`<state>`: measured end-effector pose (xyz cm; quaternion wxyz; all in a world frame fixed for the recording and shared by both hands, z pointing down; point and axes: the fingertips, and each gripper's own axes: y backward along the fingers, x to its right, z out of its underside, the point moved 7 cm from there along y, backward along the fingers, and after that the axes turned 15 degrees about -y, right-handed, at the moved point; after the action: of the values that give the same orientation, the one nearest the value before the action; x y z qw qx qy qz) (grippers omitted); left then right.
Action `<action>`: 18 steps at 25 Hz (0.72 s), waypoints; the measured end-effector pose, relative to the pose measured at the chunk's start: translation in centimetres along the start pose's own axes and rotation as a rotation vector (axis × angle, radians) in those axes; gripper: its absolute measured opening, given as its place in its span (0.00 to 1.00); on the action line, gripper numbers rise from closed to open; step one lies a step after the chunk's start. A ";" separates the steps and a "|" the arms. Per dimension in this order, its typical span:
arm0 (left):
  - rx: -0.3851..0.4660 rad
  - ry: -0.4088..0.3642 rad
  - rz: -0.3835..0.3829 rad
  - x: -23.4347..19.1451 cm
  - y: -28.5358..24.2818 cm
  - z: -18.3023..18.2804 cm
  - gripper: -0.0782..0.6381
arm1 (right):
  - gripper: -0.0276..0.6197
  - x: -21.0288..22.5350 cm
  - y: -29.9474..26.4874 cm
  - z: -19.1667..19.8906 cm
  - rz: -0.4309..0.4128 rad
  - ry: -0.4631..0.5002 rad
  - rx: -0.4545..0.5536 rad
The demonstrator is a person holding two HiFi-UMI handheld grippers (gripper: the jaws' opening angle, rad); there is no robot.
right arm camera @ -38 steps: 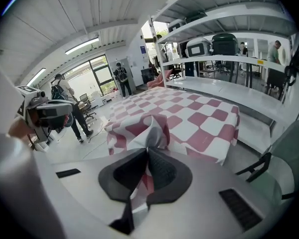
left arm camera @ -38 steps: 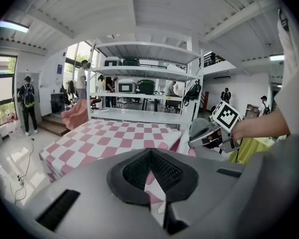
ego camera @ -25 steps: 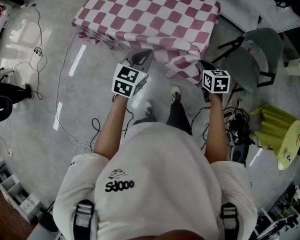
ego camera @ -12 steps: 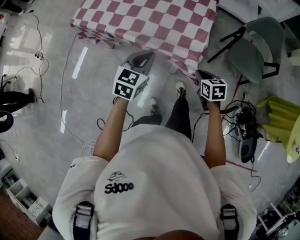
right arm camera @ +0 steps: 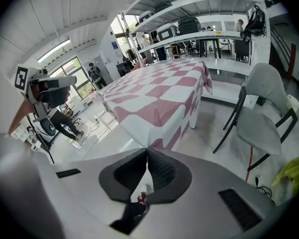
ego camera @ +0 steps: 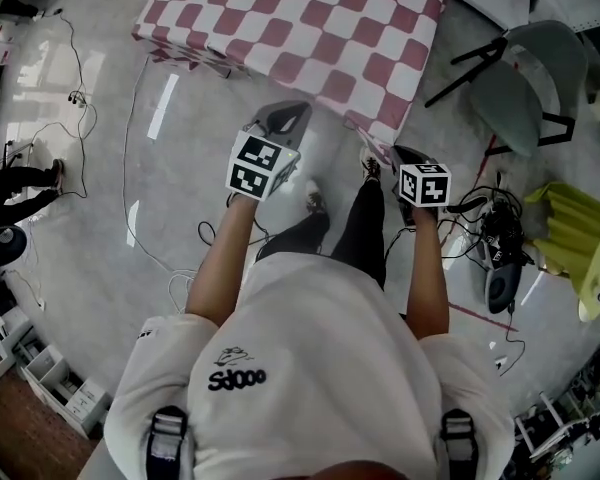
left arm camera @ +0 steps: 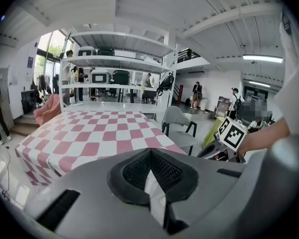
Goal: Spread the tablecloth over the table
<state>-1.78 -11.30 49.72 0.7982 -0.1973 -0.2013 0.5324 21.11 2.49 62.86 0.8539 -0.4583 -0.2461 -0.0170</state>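
Observation:
A red-and-white checked tablecloth [ego camera: 310, 28] covers the table ahead of me, its edges hanging down the sides. My left gripper [ego camera: 288, 111] hovers short of the near edge with its jaws shut and nothing between them. In the left gripper view the cloth [left arm camera: 94, 133] lies beyond the shut left gripper [left arm camera: 149, 156]. My right gripper [ego camera: 395, 153] is at the cloth's near right corner. In the right gripper view that cloth [right arm camera: 154, 93] narrows to a point that ends in the shut jaws of the right gripper [right arm camera: 148, 152].
A grey chair [ego camera: 520, 88] stands right of the table. A yellow object [ego camera: 580, 248] and tangled cables sit on the floor further right. More cables [ego camera: 140, 218] trail on the floor at left. My own feet [ego camera: 315, 203] are below the grippers. White shelving [left arm camera: 114, 59] stands behind the table.
The table has slid toward the top of the head view. Both grippers have dropped lower. The cloth's near right corner is drawn out to a point at the right gripper.

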 end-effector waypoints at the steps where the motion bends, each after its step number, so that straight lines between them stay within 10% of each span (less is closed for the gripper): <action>1: -0.003 0.003 -0.001 -0.1 -0.1 0.2 0.14 | 0.09 0.2 -0.3 0.2 0.004 -0.004 -0.003; 18: 0.011 0.019 -0.050 -2.7 0.8 0.3 0.14 | 0.23 -2.5 1.8 -5.4 0.006 0.062 0.120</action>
<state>-3.53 -13.47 49.22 0.8142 -0.1930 -0.1956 0.5115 21.50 -1.24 57.92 0.8871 -0.4063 -0.2186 -0.0137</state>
